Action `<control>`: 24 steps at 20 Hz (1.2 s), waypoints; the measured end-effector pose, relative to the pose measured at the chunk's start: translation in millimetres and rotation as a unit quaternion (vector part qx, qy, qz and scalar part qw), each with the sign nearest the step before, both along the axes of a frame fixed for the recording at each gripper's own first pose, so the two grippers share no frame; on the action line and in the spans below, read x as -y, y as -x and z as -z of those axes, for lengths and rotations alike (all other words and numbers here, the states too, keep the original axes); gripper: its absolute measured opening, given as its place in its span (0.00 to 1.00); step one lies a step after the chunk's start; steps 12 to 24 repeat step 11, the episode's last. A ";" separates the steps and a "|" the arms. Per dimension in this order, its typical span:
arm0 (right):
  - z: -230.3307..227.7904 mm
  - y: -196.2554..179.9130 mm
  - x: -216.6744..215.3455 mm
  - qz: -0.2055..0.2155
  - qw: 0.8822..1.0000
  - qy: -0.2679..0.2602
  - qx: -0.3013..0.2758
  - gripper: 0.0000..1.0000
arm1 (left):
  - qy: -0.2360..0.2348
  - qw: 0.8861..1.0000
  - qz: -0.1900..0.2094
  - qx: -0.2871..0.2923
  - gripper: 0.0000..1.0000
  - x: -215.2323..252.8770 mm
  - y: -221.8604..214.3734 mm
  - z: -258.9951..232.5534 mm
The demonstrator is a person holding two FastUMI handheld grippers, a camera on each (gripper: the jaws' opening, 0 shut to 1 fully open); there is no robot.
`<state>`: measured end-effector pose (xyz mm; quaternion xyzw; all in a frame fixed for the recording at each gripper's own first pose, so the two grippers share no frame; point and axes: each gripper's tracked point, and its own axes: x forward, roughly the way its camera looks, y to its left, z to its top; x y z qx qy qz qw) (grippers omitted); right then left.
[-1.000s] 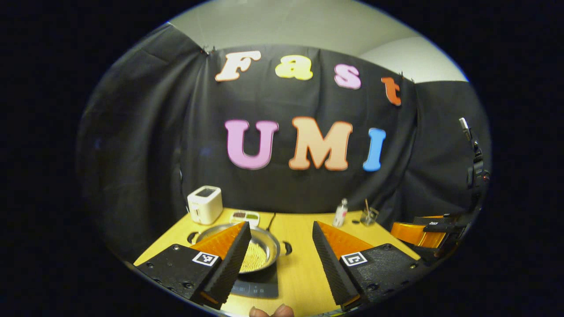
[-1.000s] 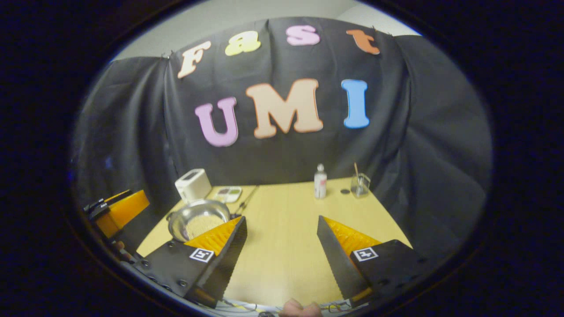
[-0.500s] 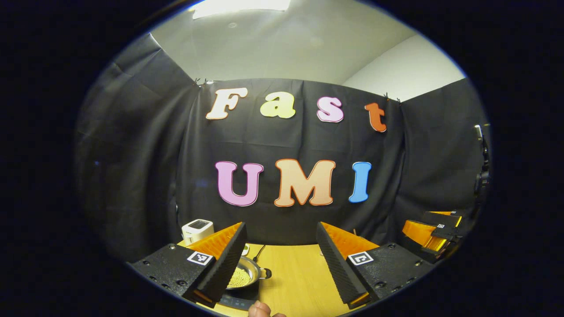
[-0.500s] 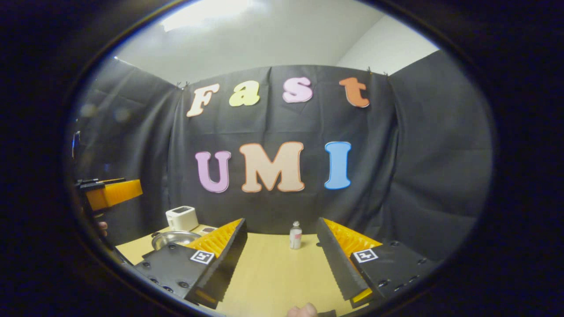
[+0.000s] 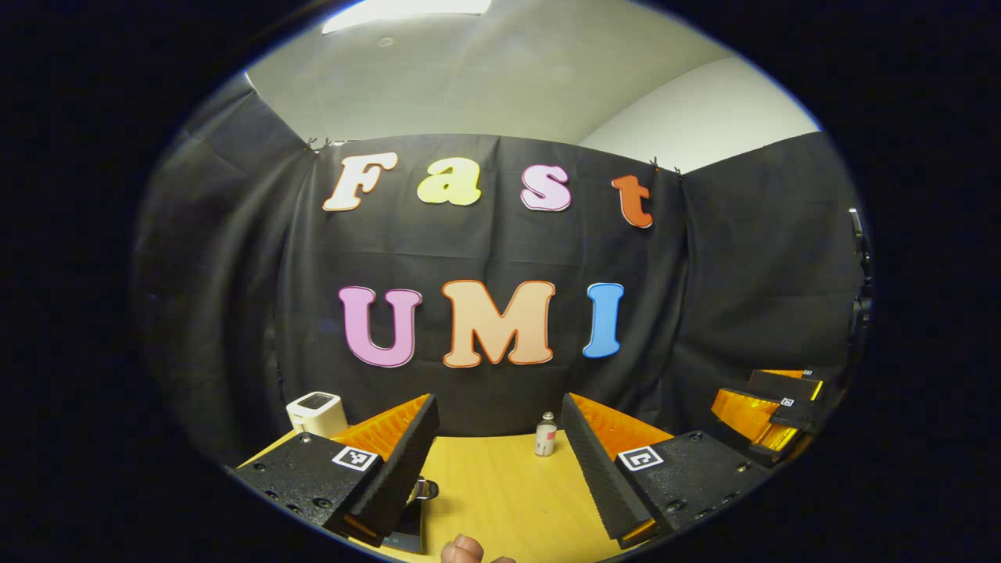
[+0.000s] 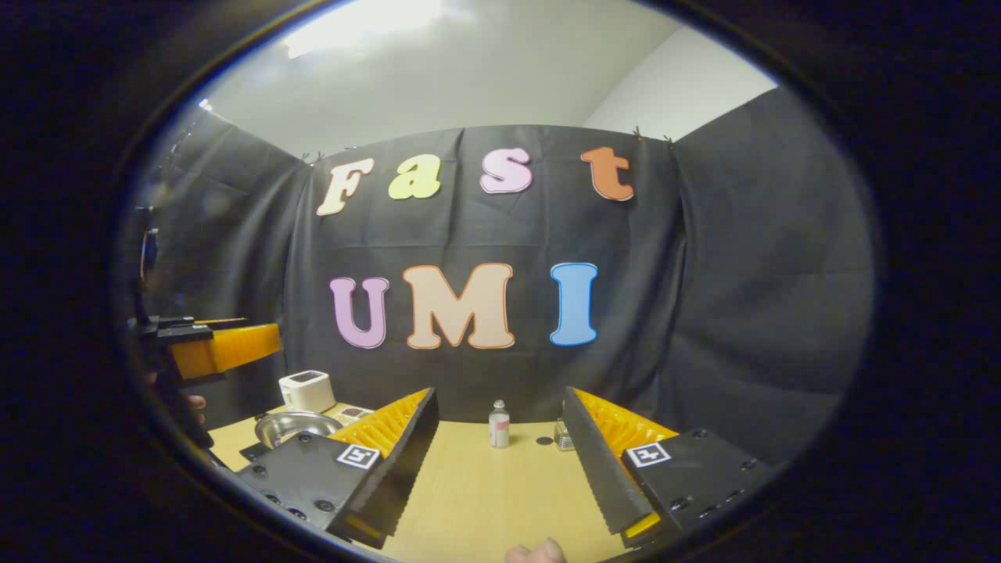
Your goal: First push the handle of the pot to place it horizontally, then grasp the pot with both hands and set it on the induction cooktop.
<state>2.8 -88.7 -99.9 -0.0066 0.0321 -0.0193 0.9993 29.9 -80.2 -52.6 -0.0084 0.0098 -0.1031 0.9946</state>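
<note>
L gripper (image 5: 500, 457) is held up over the near edge of the wood table (image 5: 500, 500), fingers spread wide w/ nothing between them. A bit of the person's hand (image 5: 465, 550) shows at the very bottom of the left gripper view. Just past the L finger, a dark corner of the induction cooktop (image 5: 407, 532) peeks out near the table's left side, and a small shiny bit w/ a dark handle end sits on it, prob. the pot, but most of it is hidden behind the finger.

R gripper (image 6: 500, 457) is also up over the near edge, fingers wide apart, holding nothing. In the right gripper view the pot (image 6: 293, 426) is a shiny metal bowl shape on the cooktop's dark plate, at the table's left side, well apart from both grippers. Can't tell how its handles point.

Farther back: a white toaster (image 6: 307, 389) stands at the far left corner, w/ a small flat tray (image 6: 353, 412) beside it. A small bottle (image 6: 498, 424) w/ a white cap stands near the middle of the far edge. Just right of it is a small dark round spot and a clear glass (image 6: 561, 434), partly behind the R finger.
</note>
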 end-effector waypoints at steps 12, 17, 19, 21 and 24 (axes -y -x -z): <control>9.9 12.4 44.2 0.069 0.997 -0.003 -0.018 0.94 | 0.015 0.998 0.051 -0.024 0.96 40.6 -8.9 18.6; 9.9 12.4 44.2 0.069 0.997 -0.003 -0.018 0.94 | 0.015 0.998 0.051 -0.024 0.96 40.6 -8.9 18.6; 9.9 12.4 44.2 0.069 0.997 -0.003 -0.018 0.94 | 0.015 0.998 0.051 -0.024 0.96 40.6 -8.9 18.6; 9.9 12.4 44.2 0.069 0.997 -0.003 -0.018 0.94 | 0.015 0.998 0.051 -0.024 0.96 40.6 -8.9 18.6; 9.9 12.4 44.2 0.069 0.997 -0.003 -0.018 0.94 | 0.015 0.998 0.051 -0.024 0.96 40.6 -8.9 18.6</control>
